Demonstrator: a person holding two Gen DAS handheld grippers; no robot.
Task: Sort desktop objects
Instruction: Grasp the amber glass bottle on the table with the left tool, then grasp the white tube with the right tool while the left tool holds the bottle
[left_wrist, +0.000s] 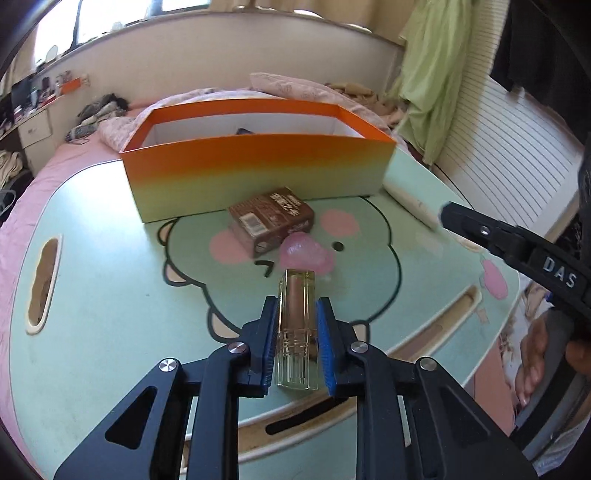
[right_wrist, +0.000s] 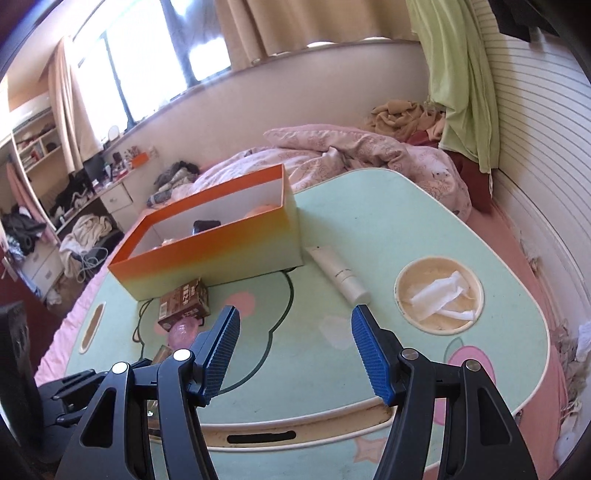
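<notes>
A rumpled pink quilt (right_wrist: 354, 155) lies on the bed beyond the bench. A green cloth (right_wrist: 461, 74) hangs by the slatted white wall (right_wrist: 535, 147). Beige curtains (right_wrist: 258, 26) frame the window (right_wrist: 147, 55); cluttered shelves (right_wrist: 37, 144) stand far left.

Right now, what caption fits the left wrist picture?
Left gripper clamps a clear lipstick tube before the orange box.
</notes>
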